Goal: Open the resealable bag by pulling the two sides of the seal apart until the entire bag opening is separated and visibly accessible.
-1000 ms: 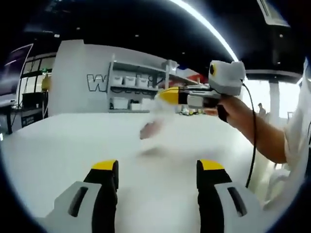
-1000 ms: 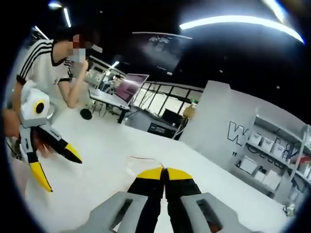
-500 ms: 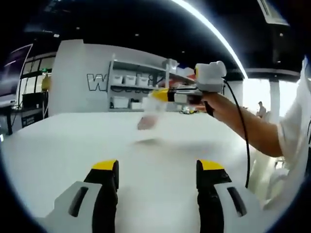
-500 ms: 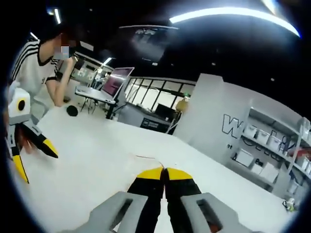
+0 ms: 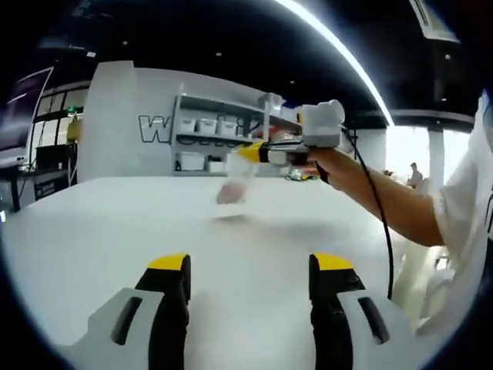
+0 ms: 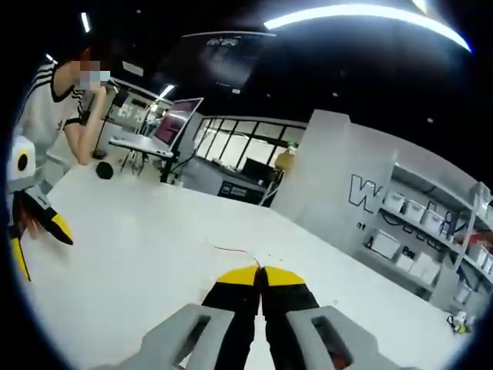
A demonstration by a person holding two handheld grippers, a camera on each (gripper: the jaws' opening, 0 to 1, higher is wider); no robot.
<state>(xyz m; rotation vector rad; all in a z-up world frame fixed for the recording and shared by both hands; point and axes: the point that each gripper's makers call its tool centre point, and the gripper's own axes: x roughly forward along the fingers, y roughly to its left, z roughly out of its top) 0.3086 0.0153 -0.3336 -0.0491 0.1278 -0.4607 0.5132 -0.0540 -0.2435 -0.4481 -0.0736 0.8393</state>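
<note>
- The left gripper (image 5: 248,266) sits low over the white table (image 5: 100,231). Its two yellow-tipped jaws are spread wide apart, and nothing is between them.
- The right gripper (image 6: 260,270) has its jaws pressed together. They pinch the top edge of the clear bag (image 6: 231,257), which looks like a thin see-through sheet with a red line along its seal.
- In the left gripper view, the right gripper (image 5: 248,152) is held up in the air across the table, and a hand (image 5: 327,160) holds its handle.
- The clear bag (image 5: 233,183) hangs down from those closed tips, above the table. It looks blurry, with something pinkish inside it. I cannot tell if its bottom touches the table.
- In the right gripper view, the left gripper (image 6: 35,239) is far off at the left edge, with its jaws spread, well apart from the bag.
- A person in a white shirt with black stripes (image 6: 46,108) leans an elbow on the far end of the table.
- A black cable (image 5: 377,216) runs down from the right gripper along the arm.
- Shelves with white boxes (image 5: 208,142) stand behind the table, next to a wall with big letters (image 5: 154,129).
</note>
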